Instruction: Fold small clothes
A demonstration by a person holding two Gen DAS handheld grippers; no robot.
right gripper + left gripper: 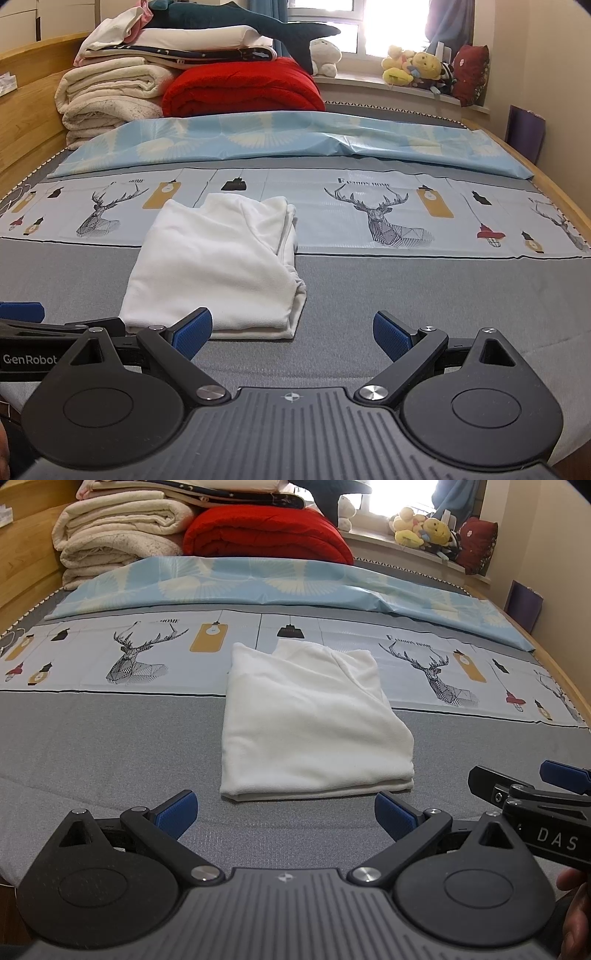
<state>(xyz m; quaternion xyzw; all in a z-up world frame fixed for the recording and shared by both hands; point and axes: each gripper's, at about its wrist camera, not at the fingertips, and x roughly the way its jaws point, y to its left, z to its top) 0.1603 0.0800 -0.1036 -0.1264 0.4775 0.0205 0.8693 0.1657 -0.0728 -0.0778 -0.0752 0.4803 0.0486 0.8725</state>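
A white garment (310, 723) lies folded into a neat rectangle on the grey bed cover, its near edge just ahead of my left gripper (284, 814). The left gripper is open and empty, fingers wide apart, a little short of the garment. In the right wrist view the same garment (218, 266) lies ahead and to the left. My right gripper (291, 332) is open and empty, its left fingertip (192, 332) close to the garment's near right corner. The right gripper also shows in the left wrist view (532, 794) at the right edge.
A stack of folded cream blankets (118, 535) and a red quilt (266, 535) sit at the far end of the bed. A light blue sheet (280, 583) lies across behind the deer-print cloth (140, 653). Plush toys (421, 528) line the windowsill. Wooden bed frame (22, 572) on the left.
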